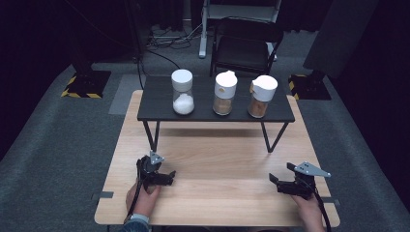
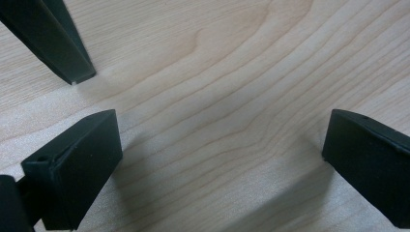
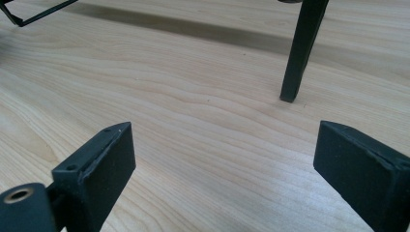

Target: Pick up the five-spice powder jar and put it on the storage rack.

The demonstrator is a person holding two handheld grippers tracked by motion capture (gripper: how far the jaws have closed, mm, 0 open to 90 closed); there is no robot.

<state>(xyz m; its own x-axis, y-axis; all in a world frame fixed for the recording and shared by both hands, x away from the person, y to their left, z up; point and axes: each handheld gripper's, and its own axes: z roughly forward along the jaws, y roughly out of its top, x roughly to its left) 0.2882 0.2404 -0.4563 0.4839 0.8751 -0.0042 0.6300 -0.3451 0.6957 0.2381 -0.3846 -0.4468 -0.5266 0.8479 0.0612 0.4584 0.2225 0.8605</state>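
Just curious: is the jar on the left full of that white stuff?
No. The left jar holds white powder only in its bottom part; the glass above is clear.

Shelf and jars ahead of both grippers

Left gripper (image 1: 167,177) and right gripper (image 1: 276,182) low over table (image 1: 217,159), well apart. Ahead: small shelf (image 1: 159,104). On it, three jars (image 1: 225,93) abreast, leftmost ahead of left gripper.

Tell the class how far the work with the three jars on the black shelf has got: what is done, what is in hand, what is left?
Nothing looks done: the three jars stand in a row on the black shelf, lids on. In hand: nothing; the left gripper and right gripper sit low over the wooden table, jaws open and empty. Left: any reaching for and handling of the jars.
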